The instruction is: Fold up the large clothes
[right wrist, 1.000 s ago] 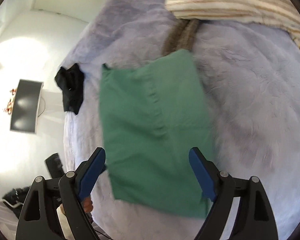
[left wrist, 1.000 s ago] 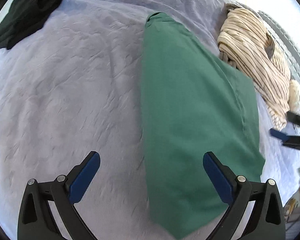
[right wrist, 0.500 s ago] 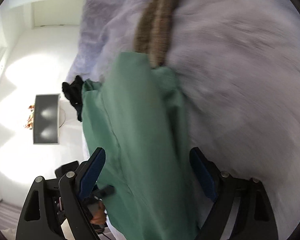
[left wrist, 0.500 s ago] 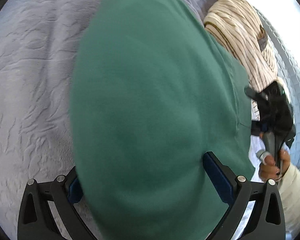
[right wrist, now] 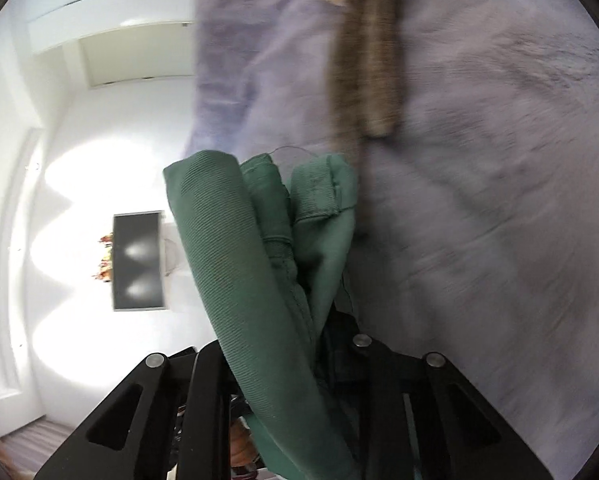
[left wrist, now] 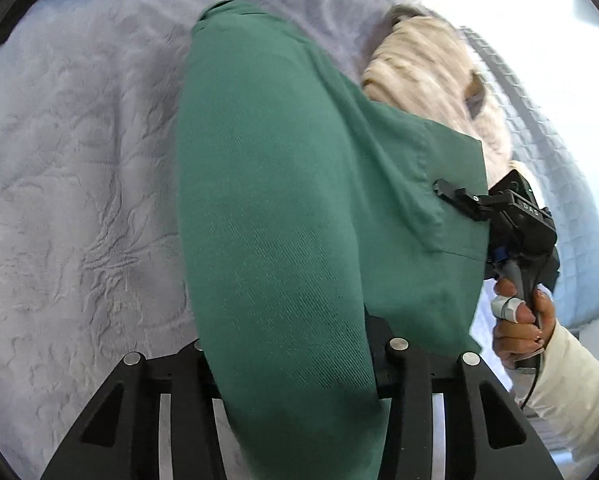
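Left gripper (left wrist: 295, 364): black two-finger claw, pointing steeply down at the bed; its jaws have just been closing and now clamp a thick fold of the green twill garment (left wrist: 299, 200), whose cloth bulges over and hides both pads. Right gripper (right wrist: 319, 344): same build, pointing at a shallower downward angle; its jaws have likewise just been closing and now pinch the bunched hemmed edge of the same garment, with several layers rolled between the fingers.

In the left wrist view the right gripper shows at the garment's far corner, one black fingertip (left wrist: 445, 190) lying on the cloth. The person's right hand (left wrist: 519, 320) wraps the grey handle below it, a cream sleeve (left wrist: 571, 384) behind the wrist.

The garment is folded into a long panel with a stitched seam down its right part. It rests on the pale lavender textured bedspread (left wrist: 79, 180) at its far end and lifts toward both grippers.

A cream striped knitted garment (left wrist: 431, 76) lies beside its far right edge. View blurred in places.
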Available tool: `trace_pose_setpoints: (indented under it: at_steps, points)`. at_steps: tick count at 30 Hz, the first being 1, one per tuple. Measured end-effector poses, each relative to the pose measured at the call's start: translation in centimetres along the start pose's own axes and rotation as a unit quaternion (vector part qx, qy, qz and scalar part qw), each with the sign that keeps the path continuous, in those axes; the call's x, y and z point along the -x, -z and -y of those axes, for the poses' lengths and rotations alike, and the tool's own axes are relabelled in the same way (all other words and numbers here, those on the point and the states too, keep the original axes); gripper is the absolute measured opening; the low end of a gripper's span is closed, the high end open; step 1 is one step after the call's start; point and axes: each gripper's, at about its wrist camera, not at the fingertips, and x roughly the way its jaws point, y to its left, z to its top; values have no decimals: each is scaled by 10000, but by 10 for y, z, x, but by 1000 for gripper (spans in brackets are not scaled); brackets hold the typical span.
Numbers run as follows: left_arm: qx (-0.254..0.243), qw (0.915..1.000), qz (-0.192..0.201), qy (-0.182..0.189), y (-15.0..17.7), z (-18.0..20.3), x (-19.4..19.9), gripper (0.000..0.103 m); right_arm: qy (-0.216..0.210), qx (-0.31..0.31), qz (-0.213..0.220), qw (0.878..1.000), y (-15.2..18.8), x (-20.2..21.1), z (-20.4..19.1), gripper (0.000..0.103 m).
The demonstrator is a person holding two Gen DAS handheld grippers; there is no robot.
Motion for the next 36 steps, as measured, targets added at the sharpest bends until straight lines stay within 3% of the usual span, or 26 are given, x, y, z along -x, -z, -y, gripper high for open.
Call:
trace_pose_setpoints:
  at_steps: [6, 13, 17, 19, 21, 22, 24, 25, 26, 27, 28, 30, 31, 33, 34, 35, 36]
  points:
    - [-299, 9994, 142, 86, 31, 0, 63, 46, -210, 267, 41, 9994, 41, 5, -48, 24]
    - [-284, 9993, -206, 109, 95, -45, 144, 46, -291, 101, -125, 9994, 128, -23, -74, 24]
    - [-202, 9984, -509, -142, 145, -82, 168, 46, -323, -244, -266, 9988, 190, -54, -55, 24]
    - [-100, 9964, -731, -420, 169, -104, 161, 48, -216, -504, -335, 9979, 213, -74, -37, 24]
    - [114, 9919, -1031, -738, 190, -131, 145, 56, 55, -722, -424, 9965, 230, -94, -16, 23]
    - [201, 9914, -1022, -796, 195, -139, 143, 63, 192, -857, -399, 9953, 234, -101, -4, 23]
    - [333, 9936, -895, -607, 199, -150, 152, 65, 399, -1044, -214, 9935, 237, -105, 5, 25]
    - [293, 9938, -880, -619, 198, -149, 159, 65, 553, -1041, -194, 9928, 237, -103, 3, 34]
    - [202, 9940, -851, -656, 197, -147, 166, 65, 742, -956, -191, 9925, 237, -100, -2, 54]
    - [77, 9943, -809, -691, 196, -145, 176, 65, 1093, -772, -190, 9908, 238, -96, -10, 65]
    - [-33, 9949, -686, -733, 193, -143, 188, 65, 1427, -537, -190, 9881, 238, -90, -19, 73]
    - [-174, 9955, -223, -902, 185, -138, 209, 65, 1989, -19, -51, 9800, 241, -73, -39, 72]
    - [-221, 9945, 40, -1021, 176, -136, 217, 65, 2169, 175, 46, 9760, 243, -67, -47, 72]
    - [-226, 9928, 317, -1137, 160, -132, 217, 65, 2312, 580, 218, 9709, 243, -59, -57, 52]
    - [-187, 9927, 392, -1125, 153, -131, 213, 65, 2273, 675, 201, 9713, 241, -60, -60, 23]
    - [-191, 9927, 411, -1116, 150, -132, 207, 65, 2292, 759, 157, 9703, 238, -67, -65, 5]
    - [-268, 9913, 397, -1225, 147, -135, 197, 65, 2368, 839, 144, 9678, 238, -70, -68, 5]
